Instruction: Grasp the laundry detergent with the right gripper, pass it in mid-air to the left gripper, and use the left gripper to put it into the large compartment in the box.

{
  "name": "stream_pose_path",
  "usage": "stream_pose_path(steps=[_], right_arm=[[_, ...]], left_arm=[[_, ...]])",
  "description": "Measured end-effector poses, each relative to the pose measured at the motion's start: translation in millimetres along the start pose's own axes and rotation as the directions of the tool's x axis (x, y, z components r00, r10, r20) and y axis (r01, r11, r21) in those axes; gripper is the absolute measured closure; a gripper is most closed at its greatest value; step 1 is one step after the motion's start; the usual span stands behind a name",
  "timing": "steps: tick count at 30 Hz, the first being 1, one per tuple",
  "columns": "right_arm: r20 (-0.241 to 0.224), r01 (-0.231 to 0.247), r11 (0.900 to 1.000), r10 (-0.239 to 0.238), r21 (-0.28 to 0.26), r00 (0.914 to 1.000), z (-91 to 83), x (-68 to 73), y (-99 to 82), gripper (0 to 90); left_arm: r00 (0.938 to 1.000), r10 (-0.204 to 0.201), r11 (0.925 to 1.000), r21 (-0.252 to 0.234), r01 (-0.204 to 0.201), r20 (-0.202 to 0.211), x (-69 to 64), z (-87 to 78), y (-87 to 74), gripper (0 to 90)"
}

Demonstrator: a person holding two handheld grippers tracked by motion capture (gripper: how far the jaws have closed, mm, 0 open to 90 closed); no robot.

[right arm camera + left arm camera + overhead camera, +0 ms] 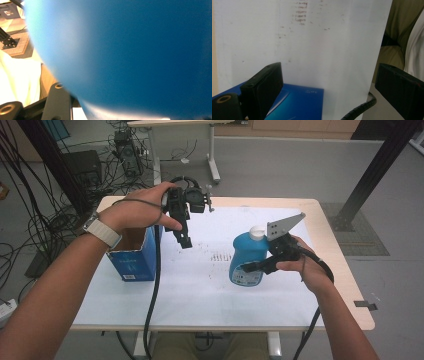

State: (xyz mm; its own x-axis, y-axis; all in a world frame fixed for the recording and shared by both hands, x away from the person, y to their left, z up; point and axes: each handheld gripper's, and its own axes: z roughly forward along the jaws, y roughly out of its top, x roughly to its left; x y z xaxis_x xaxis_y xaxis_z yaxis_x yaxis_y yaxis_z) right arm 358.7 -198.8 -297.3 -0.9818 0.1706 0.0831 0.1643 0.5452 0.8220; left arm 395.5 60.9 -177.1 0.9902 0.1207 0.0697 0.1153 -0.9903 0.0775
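Blue bottle [130, 57] clamped between right gripper [260, 266] jaws, upright.

Blue box [297, 102] between spread jaws

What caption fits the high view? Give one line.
Right gripper clamps a blue bottle; left gripper hangs open beside a blue box.

Left tongs [186, 241] agape, right tongs [250, 267] clamped.
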Motion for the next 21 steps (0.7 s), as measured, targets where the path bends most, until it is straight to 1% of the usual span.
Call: stream_pose_path(steps=[1,3,5,6,8,9,13,16,21], right_arm=[[-0.004,-0.001,1.0,0.001,0.006,1.0,1.4,0.4,2.5,43.4],[-0.004,0.0,0.9999,0.0,0.011,1.0,3.1,0.5,4.9,43.4],[-0.003,-0.001,0.9997,0.001,0.024,1.0,6.1,0.3,9.7,43.5],[-0.005,0.0,0.9995,0.0,0.031,1.0,7.3,0.0,12.3,43.5],[-0.007,0.004,0.9993,-0.004,0.037,1.0,8.9,0.0,16.1,43.5],[-0.007,0.004,0.9993,-0.004,0.037,1.0,8.9,0.0,16.1,43.5],[-0.006,0.016,0.999,-0.016,0.041,0.9998,12.8,1.8,27.6,43.5],[-0.006,0.019,0.9988,-0.019,0.045,0.9998,14.0,2.5,30.6,43.5],[-0.002,0.043,0.9975,-0.043,0.057,0.9991,17.2,6.2,38.7,43.5]], left_arm=[[0.9999,0.01,0.9999,-0.005,-0.01,0.006,-1.3,-3.0,1.8,8.0],[0.9999,0.014,0.9999,-0.007,-0.014,0.009,-2.7,-5.5,3.1,7.6],[0.9996,0.03,0.9995,-0.009,-0.03,-0.003,-5.8,-11.4,7.2,7.7],[0.9996,0.03,0.9995,-0.009,-0.03,-0.003,-5.8,-11.4,7.2,7.7],[0.999,0.044,0.9988,-0.021,-0.044,-0.007,-7.8,-17.6,11.1,7.7],[0.999,0.044,0.9988,-0.021,-0.044,-0.007,-7.8,-17.6,11.1,7.8],[0.9982,0.06,0.9981,-0.016,-0.06,-0.008,-10.6,-25.5,16.9,8.0],[0.9975,0.07,0.9974,-0.015,-0.07,-0.008,-12.9,-28.7,20.0,8.0],[0.9955,0.094,0.9955,-0.006,-0.094,0.0,-18.8,-35.6,27.5,8.0]])
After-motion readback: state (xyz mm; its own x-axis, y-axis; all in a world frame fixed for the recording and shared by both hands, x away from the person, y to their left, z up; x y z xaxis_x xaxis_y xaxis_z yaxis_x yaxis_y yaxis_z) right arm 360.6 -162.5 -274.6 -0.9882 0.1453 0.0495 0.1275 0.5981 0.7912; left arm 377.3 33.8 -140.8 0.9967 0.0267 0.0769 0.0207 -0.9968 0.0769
